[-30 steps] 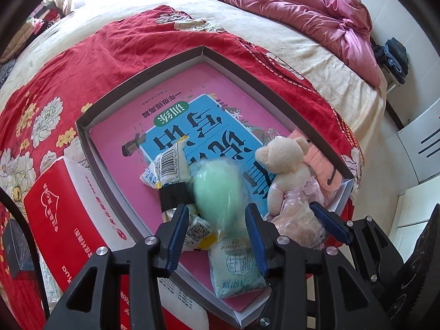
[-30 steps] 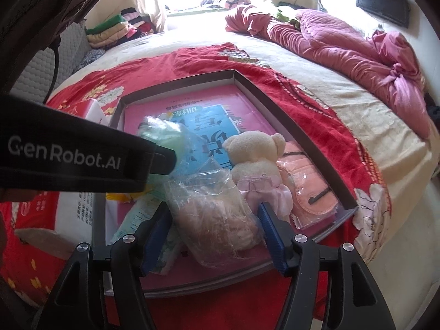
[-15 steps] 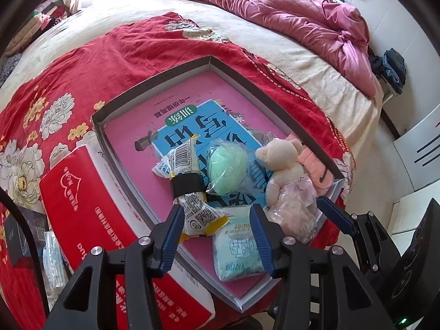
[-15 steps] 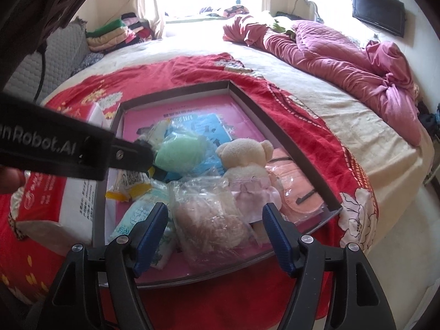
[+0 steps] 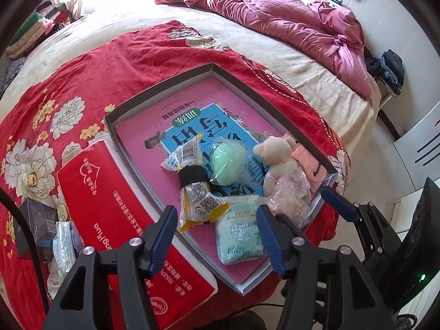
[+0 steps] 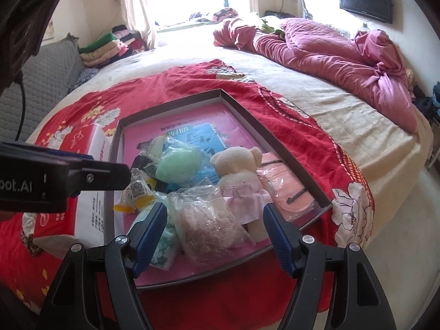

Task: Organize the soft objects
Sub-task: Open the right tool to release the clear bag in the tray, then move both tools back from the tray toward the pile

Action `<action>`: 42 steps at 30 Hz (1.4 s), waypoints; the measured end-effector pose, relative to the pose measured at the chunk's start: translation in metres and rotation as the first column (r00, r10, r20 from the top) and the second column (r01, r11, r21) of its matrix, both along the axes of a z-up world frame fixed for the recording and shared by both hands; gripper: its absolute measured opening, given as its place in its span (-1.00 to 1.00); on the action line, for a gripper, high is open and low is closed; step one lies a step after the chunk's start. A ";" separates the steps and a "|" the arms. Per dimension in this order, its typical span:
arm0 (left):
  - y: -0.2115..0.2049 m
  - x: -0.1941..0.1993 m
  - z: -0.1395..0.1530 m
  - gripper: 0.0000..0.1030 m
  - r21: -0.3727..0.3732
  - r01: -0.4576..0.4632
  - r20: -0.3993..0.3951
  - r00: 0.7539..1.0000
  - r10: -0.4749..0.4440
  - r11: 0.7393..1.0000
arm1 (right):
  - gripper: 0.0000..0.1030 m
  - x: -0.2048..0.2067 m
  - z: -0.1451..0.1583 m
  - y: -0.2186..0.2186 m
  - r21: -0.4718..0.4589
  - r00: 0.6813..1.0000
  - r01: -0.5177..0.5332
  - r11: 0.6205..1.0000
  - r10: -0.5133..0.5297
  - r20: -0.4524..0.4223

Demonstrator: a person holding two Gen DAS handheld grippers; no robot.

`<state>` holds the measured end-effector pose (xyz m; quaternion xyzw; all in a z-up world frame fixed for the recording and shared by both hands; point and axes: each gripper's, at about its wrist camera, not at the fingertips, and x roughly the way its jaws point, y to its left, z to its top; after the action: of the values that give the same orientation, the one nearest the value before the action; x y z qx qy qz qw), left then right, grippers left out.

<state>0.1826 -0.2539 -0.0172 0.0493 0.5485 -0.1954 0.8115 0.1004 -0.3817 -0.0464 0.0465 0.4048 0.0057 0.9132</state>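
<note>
Soft items are sitting bunched at the near end of the tray (image 5: 162, 86): green ball (image 5: 227, 162) in clear wrap, bear (image 5: 277, 162), clear bag (image 6: 209, 220) of pinkish stuff, mint tissue pack (image 5: 238, 233), yellow snack pack (image 5: 196, 192), pink pouch (image 6: 286, 189) against the tray's right wall. All are lying on a book (image 5: 209, 126) lining the tray floor. Left hand-held gripper (image 5: 216, 233) is hanging over the snack and tissue packs, jaws opening, nothing pinched. Right hand-held gripper (image 6: 214, 233) is hovering spread around the clear bag, pads not pressing it. Judging by this, most of the sorting looks done; a small plastic pack (image 5: 63, 244) and a dark box (image 5: 35, 220) are sitting outside the tray, left of the red carton (image 5: 118, 231), possibly still to go. Tray is resting on a red floral cloth (image 5: 82, 63) on the bed (image 6: 343, 110); crumpled pink quilt (image 6: 330, 52) behind, window, wall TV and folded clothes at the far side.
</note>
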 end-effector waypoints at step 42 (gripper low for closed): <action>0.052 -0.069 0.025 0.46 -0.010 -0.089 0.064 0.994 0.089 0.996 | 0.44 -0.026 0.053 -0.005 0.020 0.992 0.095 0.995 -0.096 0.087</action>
<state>0.1132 -0.2019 0.0081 0.0280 0.5232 -0.1594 0.8367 0.0744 -0.3867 0.0063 0.0729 0.3616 -0.0326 0.9289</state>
